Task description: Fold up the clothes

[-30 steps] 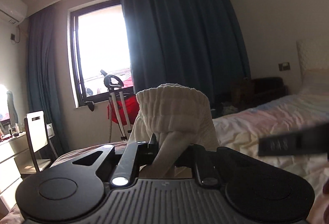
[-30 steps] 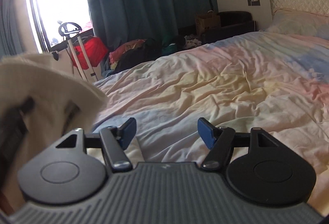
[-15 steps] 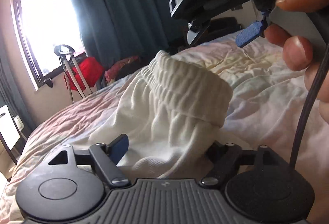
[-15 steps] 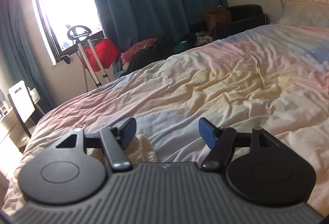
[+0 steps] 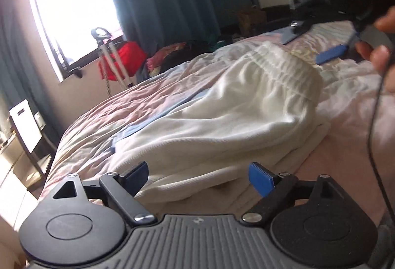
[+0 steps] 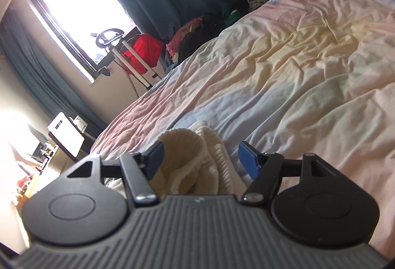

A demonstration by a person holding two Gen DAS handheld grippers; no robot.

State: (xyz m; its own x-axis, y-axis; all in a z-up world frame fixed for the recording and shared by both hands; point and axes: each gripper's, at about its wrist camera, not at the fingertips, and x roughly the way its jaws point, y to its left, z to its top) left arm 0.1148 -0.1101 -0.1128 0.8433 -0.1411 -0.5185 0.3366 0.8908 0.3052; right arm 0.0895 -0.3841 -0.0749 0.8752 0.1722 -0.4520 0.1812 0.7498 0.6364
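Note:
White trousers (image 5: 229, 120) with a ribbed elastic waistband (image 5: 284, 66) lie bunched on the bed. My left gripper (image 5: 198, 174) hovers at their near edge. Its jaws are opening, and the blue pads (image 5: 261, 178) touch no cloth. In the left wrist view my right gripper (image 5: 311, 45), held by a hand (image 5: 380, 56), hangs over the waistband at the upper right. In its own view the right gripper (image 6: 201, 157) stands open with the ribbed waistband (image 6: 195, 160) bulging up between its fingers, close to the left pad (image 6: 154, 156).
The bed sheet (image 6: 296, 66), pastel and wrinkled, stretches far to the right. Beyond the bed's far side are a clothes pile (image 6: 197, 31), a red bag on a stand (image 6: 143, 51) and the window (image 5: 74, 4). A white chair (image 5: 24, 125) stands left of the bed.
My left gripper opened and let go of the trousers, which dropped from hanging upright to lying on the bed. The right gripper tilted down, and the waistband now shows between its fingers.

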